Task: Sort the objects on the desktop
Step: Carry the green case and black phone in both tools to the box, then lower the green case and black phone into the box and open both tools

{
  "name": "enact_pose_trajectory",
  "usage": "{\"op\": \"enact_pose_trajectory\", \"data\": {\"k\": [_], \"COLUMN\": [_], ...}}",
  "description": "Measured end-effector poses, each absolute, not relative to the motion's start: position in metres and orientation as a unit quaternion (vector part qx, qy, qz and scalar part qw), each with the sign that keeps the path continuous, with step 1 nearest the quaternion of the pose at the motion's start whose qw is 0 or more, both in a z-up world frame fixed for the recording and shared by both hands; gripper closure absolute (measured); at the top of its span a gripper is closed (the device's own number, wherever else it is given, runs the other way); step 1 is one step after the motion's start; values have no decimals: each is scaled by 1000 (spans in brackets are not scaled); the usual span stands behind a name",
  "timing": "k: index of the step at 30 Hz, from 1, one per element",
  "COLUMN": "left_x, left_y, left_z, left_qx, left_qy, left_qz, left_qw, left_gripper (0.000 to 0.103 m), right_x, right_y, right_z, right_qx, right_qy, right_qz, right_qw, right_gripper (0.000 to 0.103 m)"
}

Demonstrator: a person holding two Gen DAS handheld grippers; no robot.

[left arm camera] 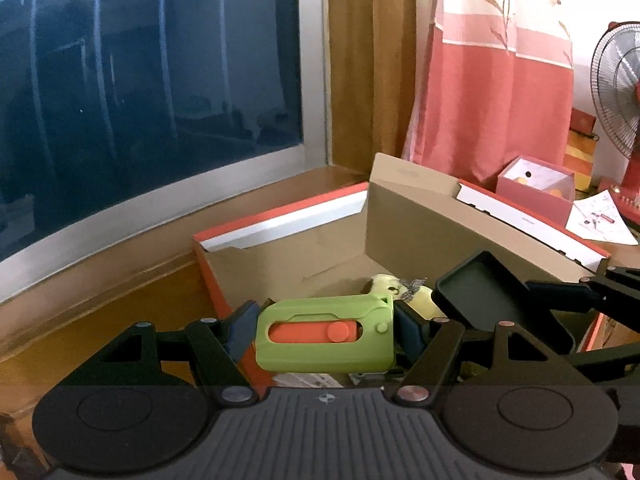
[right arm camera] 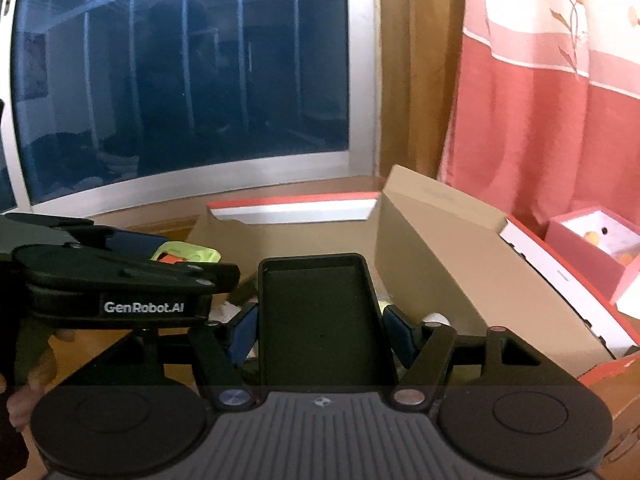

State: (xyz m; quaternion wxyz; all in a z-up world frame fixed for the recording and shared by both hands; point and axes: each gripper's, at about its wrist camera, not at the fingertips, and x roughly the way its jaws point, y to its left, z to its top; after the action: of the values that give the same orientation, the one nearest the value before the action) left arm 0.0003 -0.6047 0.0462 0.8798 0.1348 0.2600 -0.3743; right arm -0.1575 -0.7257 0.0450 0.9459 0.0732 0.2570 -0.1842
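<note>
My left gripper [left arm camera: 325,330] is shut on a green case with an orange slider [left arm camera: 325,334] and holds it above the near end of an open cardboard box [left arm camera: 280,264] with an orange rim. My right gripper [right arm camera: 320,330] is shut on a black rectangular tray [right arm camera: 320,320] and holds it over the same box. The tray also shows in the left wrist view [left arm camera: 480,294], just right of the green case. The left gripper and the green case [right arm camera: 188,254] show at the left of the right wrist view. Pale yellow objects [left arm camera: 400,290] lie in the box.
The box lid [left arm camera: 460,216] stands open at the right. A pink box [left arm camera: 536,188] and a paper sheet [left arm camera: 600,220] lie behind it, with a red fan [left arm camera: 624,92] at the far right. A window [left arm camera: 140,100] and red curtain [left arm camera: 500,100] back the wooden desk [left arm camera: 100,320].
</note>
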Motion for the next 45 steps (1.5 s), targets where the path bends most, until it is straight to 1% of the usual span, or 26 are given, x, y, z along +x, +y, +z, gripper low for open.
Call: {"op": "enact_pose_trajectory", "data": {"k": [8, 16, 23, 29, 34, 37, 39, 41, 45], "left_x": [4, 7, 5, 2, 1, 1, 0, -1, -4], "left_y": [-622, -623, -623, -622, -620, -618, -616, -615, -612], "left_z": [40, 38, 41, 43, 45, 46, 47, 47, 48], "left_qx": [140, 133, 129, 128, 125, 122, 121, 118, 117], "left_qy": [271, 286, 280, 280, 281, 281, 284, 285, 284], "left_qz": [-373, -368, -365, -364, -362, -361, -361, -361, -361], "left_qw": [876, 875, 878, 879, 880, 881, 880, 880, 880], "left_gripper": [33, 33, 32, 30, 27, 23, 18, 16, 3], "right_x": [-157, -158, -155, -151, -148, -147, -147, -147, -146], "right_y": [-734, -741, -742, -743, -743, -742, -742, -741, -740], "right_z": [41, 38, 35, 34, 34, 35, 35, 35, 35], "right_qx": [81, 89, 90, 92, 90, 90, 90, 91, 90], "right_qy": [272, 282, 287, 287, 287, 286, 285, 285, 285], "right_qz": [-195, -208, -208, -206, -205, -204, -203, -201, -198], "right_qw": [939, 932, 931, 931, 931, 932, 932, 933, 934], "right_gripper": [34, 34, 34, 33, 25, 22, 20, 19, 16]}}
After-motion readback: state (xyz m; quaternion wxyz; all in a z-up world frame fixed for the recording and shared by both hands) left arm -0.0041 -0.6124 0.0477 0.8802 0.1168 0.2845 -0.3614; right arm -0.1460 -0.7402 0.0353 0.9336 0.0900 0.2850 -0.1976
